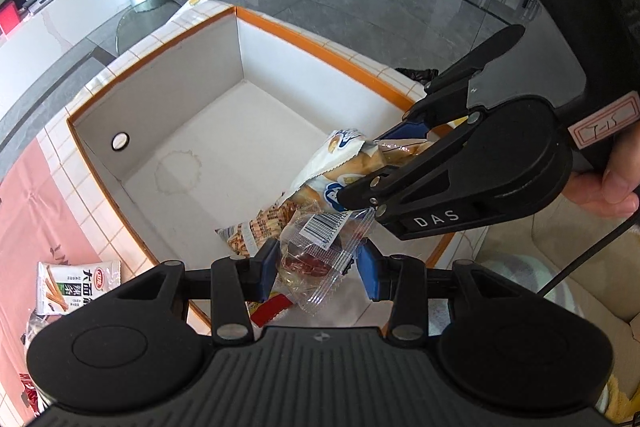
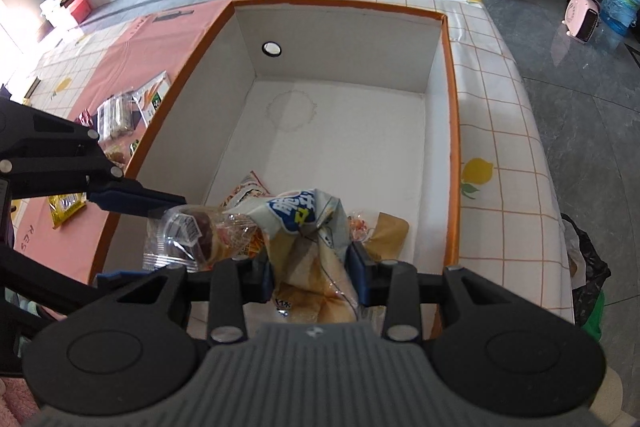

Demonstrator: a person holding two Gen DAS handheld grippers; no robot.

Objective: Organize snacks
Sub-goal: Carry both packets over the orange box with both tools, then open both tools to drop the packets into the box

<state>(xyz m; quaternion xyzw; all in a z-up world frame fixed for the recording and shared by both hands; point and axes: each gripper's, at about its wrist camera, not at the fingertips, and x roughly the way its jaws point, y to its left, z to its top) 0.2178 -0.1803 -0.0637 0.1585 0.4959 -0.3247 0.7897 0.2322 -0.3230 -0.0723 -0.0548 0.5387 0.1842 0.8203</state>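
A white box with an orange rim (image 1: 320, 51) (image 2: 452, 131) stands on the table. My left gripper (image 1: 318, 269) (image 2: 132, 231) is shut on a clear-wrapped pastry (image 1: 316, 247) (image 2: 188, 239) over the box's near corner. My right gripper (image 2: 312, 269) (image 1: 376, 167) is shut on a white and blue bread packet (image 2: 308, 227) (image 1: 340, 163) just above the box floor. A cracker packet (image 1: 256, 231) (image 2: 244, 191) lies in the box under them. A brown snack (image 2: 390, 231) lies beside it.
Several loose snacks lie on the pink cloth left of the box: a white stick-biscuit pack (image 1: 78, 285), a clear roll pack (image 2: 116, 117), a yellow packet (image 2: 64, 207). A checked tablecloth (image 2: 500, 131) covers the table's right side up to its edge.
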